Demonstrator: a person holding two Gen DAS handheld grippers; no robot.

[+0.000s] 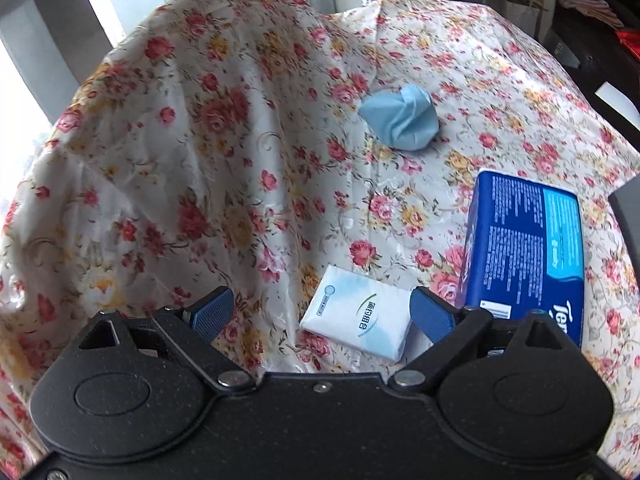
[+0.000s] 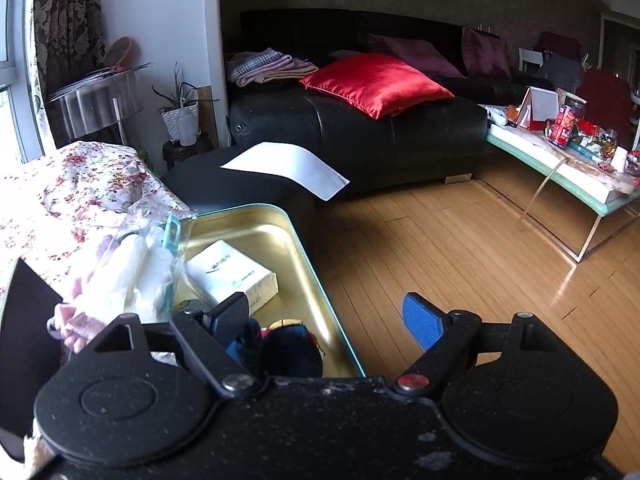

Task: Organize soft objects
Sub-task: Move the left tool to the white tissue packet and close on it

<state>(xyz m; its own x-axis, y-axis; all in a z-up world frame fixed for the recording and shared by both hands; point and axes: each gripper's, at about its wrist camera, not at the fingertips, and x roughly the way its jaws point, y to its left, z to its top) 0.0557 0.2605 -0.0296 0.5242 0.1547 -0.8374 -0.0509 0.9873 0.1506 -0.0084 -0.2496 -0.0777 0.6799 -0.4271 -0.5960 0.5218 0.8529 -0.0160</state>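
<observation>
The left gripper (image 1: 320, 312) hung over the floral cloth (image 1: 200, 160) with its jaws spread and nothing pinched; a small white tissue pack (image 1: 356, 322) with green Chinese print lay between them, its long axis running from 11 to 5 o'clock. At 3 o'clock lay a blue pack (image 1: 524, 248) reading "Tem", lengthwise 12 to 6. A crumpled blue cloth (image 1: 400, 120) sat at 1 o'clock. The right gripper (image 2: 328, 320) stood open and empty beside a gold tin (image 2: 280, 240) holding another white pack (image 2: 232, 276).
</observation>
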